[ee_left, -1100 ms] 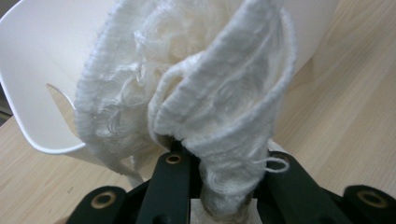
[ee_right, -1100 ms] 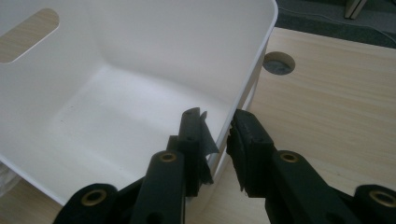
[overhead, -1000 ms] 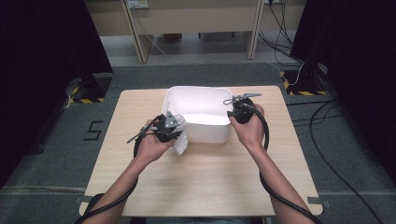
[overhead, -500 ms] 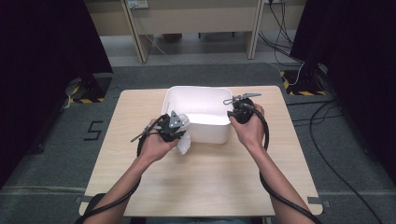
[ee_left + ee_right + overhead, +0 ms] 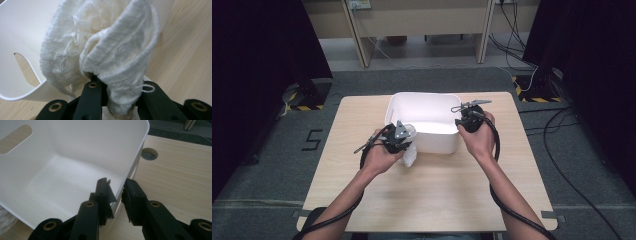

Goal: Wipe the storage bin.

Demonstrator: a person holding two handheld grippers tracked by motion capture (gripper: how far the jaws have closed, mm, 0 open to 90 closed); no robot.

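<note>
White cloth (image 5: 105,57) is bunched between the jaws of my left tool (image 5: 396,139), pinched tight and hanging just outside the near left corner of the white bin (image 5: 424,107) on the tabletop (image 5: 447,195). My left forearm angles in from below, wrist bent toward the bin. My right tool (image 5: 116,195) straddles the bin's right wall, jaws clamped on it.

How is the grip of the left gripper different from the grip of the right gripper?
The left gripper pinches a soft, crumpled white knitted cloth outside the bin; the right gripper clamps the hard rim of the white plastic bin, one jaw inside, one outside. Both are shut on something white.
</note>
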